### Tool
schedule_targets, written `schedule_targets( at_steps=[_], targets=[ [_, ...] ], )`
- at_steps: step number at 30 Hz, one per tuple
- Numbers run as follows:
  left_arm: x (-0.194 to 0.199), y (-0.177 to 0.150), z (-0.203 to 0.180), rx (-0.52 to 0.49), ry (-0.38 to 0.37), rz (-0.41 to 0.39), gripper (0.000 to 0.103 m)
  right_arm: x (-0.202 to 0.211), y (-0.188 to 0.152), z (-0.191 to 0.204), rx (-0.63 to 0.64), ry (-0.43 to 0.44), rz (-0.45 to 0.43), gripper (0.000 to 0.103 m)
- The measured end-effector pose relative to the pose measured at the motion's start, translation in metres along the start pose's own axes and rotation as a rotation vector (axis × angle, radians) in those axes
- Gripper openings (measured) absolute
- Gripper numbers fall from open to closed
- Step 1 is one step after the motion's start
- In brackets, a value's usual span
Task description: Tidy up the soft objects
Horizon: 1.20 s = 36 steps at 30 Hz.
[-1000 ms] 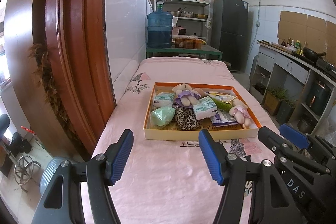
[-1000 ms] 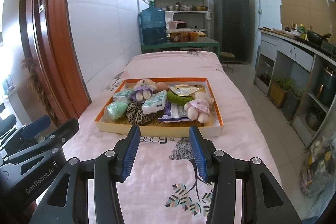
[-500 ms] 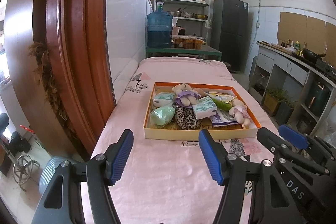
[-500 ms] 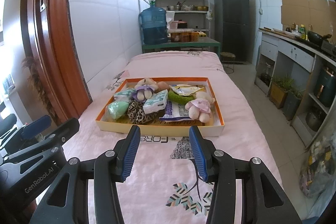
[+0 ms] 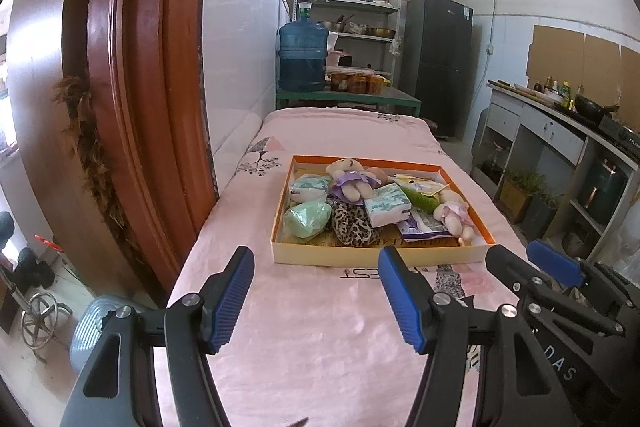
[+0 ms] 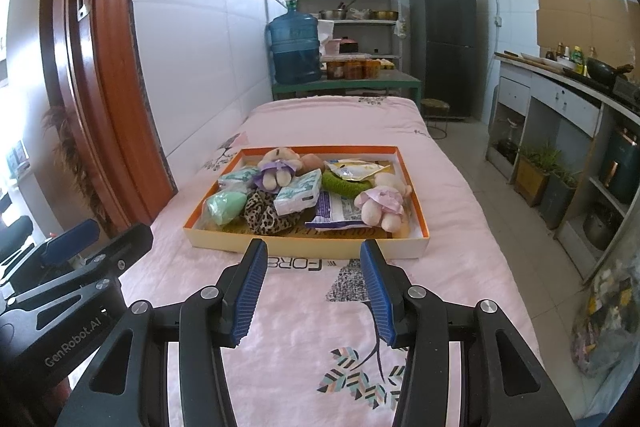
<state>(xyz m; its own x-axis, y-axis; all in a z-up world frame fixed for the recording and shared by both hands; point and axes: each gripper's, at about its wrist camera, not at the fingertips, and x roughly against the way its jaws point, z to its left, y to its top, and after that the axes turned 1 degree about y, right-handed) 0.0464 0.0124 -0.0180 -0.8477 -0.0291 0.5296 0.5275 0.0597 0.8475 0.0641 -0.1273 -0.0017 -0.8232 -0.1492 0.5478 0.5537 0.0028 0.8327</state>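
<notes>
Soft objects sit piled in one shallow orange-rimmed box [image 5: 380, 251] on the pink bedspread [image 5: 312, 327], ahead of both grippers. We count two plush dolls: one with a purple skirt [image 5: 352, 179] at the back left, one with a pink skirt [image 5: 452, 213] on the right side. Two tissue packs: one [image 5: 387, 205] in the middle, tilted on the pile, one [image 5: 308, 185] at the left wall. One mint green soft lump [image 5: 306, 221] at the front left corner, one leopard-print fabric piece [image 5: 354, 225] just beside it, one green fuzzy item [image 5: 420, 201] between the middle tissue pack and the pink-skirt doll, one yellow-white pouch [image 5: 418, 183] toward the back, one purple-white packet [image 5: 424, 227] lying flat near the front. Things overlap and touch; anything under the pile we cannot tell.

We hold the left gripper [image 5: 316, 301] above the bedspread short of the box, fingers spread wide with nothing between them. Our right gripper [image 6: 314, 293] is likewise short of the box front wall, fingers apart and empty, gap narrower than the left. Each gripper shows at the edge of the other's view.

One blue water jug [image 6: 294, 47] stands on a green bench [image 6: 348, 83] past the bed end, one dark fridge [image 6: 444, 43] to its right.
</notes>
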Motion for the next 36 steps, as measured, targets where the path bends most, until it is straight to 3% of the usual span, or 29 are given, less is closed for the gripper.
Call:
schedule_targets(
  at_steps=[36],
  targets=[
    [-0.0032, -0.0018, -0.0012, -0.007, 0.0, 0.007, 0.065, -0.0019, -0.0006, 0.0028, 0.003, 0.001, 0.002, 0.05]
  ],
)
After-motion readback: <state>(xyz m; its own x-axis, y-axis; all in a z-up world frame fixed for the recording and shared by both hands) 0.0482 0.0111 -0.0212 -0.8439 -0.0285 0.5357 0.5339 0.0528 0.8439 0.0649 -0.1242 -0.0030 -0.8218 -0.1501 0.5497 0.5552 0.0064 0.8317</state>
